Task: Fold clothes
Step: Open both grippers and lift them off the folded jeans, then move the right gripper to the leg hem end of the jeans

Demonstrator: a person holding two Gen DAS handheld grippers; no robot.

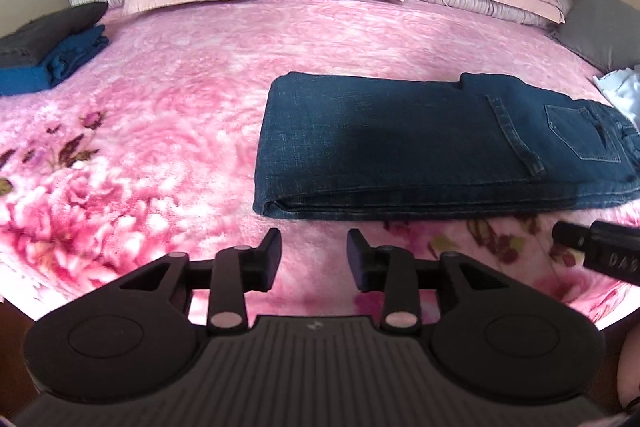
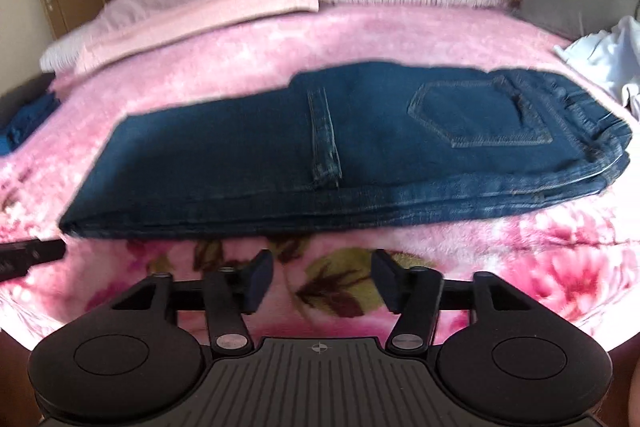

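Left gripper point(image 1: 314, 259), right gripper point(image 2: 322, 281): jaws apart, empty, near folded jeans point(image 1: 420, 147).

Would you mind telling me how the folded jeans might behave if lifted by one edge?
The folded jeans would probably droop and unfold, since the stacked layers lie loose. Thick denim suggests they are fairly heavy. On the plush pink blanket they would likely drag rather than slide.

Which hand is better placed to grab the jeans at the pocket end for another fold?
Probably right. The right tongs stand open just short of the jeans, with the pocket ahead to their right. The left tongs, also open, face the plain folded end.
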